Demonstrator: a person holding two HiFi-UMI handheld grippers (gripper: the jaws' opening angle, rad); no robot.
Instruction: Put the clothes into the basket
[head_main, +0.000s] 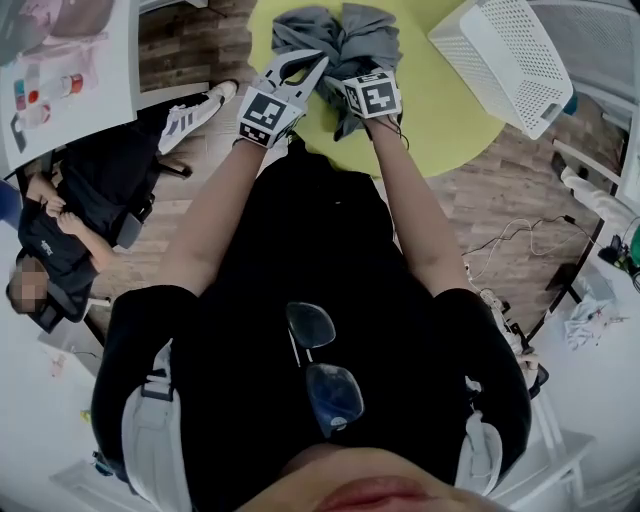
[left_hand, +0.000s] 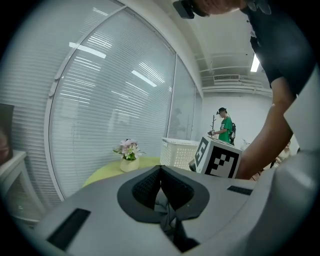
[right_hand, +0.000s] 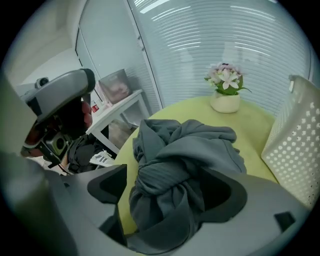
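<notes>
Crumpled grey clothes (head_main: 340, 40) lie at the yellow-green tabletop's (head_main: 440, 110) near edge, lengthwise near-to-far, left of the white basket (head_main: 505, 60). The left claw (head_main: 312, 68) pinches a fold. The right claw (right_hand: 167, 190) gapes around the bundle.

soft matt grey cloth garment (right_hand: 185, 165), perforated white plastic basket (head_main: 500, 60).

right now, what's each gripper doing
left gripper: closed, pinching a fold of the crumpled dark grey clothes.
right gripper: open, with those clothes between its jaws but not gripped.
</notes>
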